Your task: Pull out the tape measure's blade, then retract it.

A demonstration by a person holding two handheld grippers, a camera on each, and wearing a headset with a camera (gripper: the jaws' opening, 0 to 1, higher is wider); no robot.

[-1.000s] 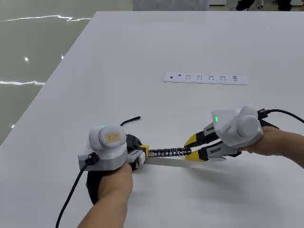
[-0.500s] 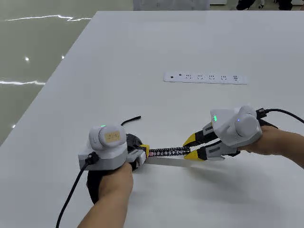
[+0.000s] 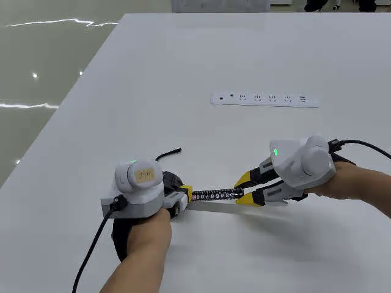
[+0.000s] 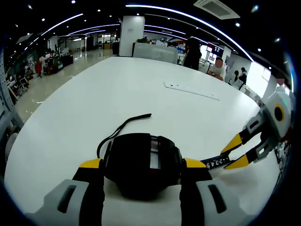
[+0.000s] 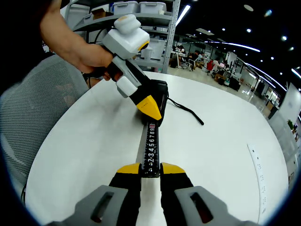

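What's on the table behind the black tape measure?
A thin black strap curls on the white table just behind the tape measure; farther back lies a white power strip. Where the strap joins is hidden by the tape measure itself.

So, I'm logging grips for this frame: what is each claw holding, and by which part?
The left claw clamps the tape measure case by its two sides; the right claw pinches the blade near its pulled-out end.

The head view looks forward and down across the white tabletop (image 3: pixel 183 73). Both gripper views sit low and close, the right one facing along the black numbered tape blade (image 5: pixel 151 148) that all three share.
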